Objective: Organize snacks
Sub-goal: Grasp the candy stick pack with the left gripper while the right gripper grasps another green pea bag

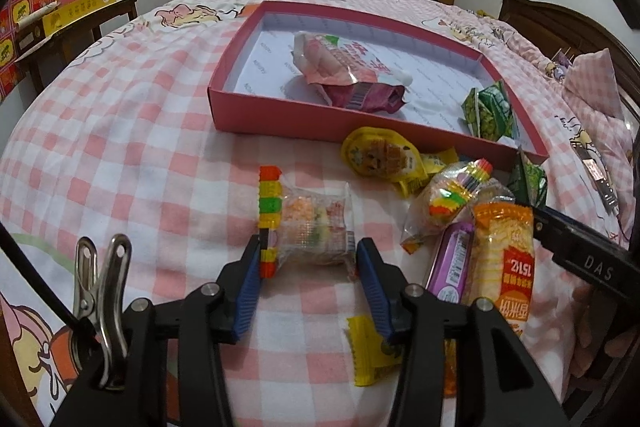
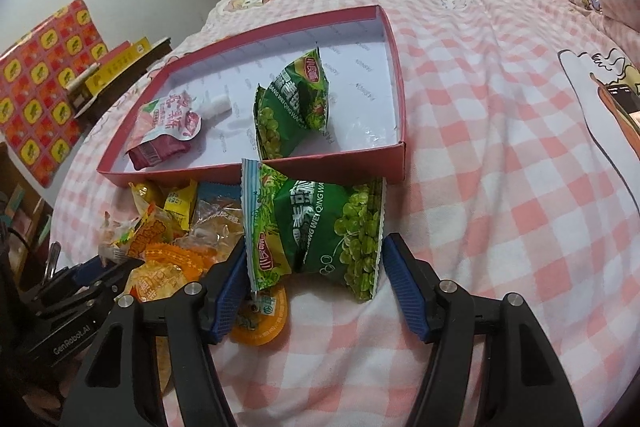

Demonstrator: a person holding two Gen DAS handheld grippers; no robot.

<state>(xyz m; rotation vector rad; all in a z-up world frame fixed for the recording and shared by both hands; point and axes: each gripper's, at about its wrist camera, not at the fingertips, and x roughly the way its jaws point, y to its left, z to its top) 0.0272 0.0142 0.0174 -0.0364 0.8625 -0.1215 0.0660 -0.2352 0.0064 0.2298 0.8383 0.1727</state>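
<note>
A red shallow box [image 1: 280, 119] [image 2: 256, 173] lies on the pink checked bed. It holds a pink pouch [image 1: 344, 67] [image 2: 166, 125] and a green pea packet [image 1: 490, 111] [image 2: 296, 107]. My left gripper [image 1: 308, 267] is open, its fingers on either side of a clear candy packet with a rainbow edge [image 1: 312, 227]. My right gripper [image 2: 314, 267] is open around a second green pea packet [image 2: 320, 231] lying just outside the box's near wall. A heap of snacks [image 1: 472, 227] [image 2: 168, 239] lies between the two grippers.
A yellow wrapper [image 1: 368, 351] lies under the left gripper's right finger. An orange jelly cup [image 2: 260, 319] lies by the right gripper's left finger. A phone [image 2: 624, 103] lies at the right. Wooden furniture with boxes [image 1: 72, 15] stands left of the bed.
</note>
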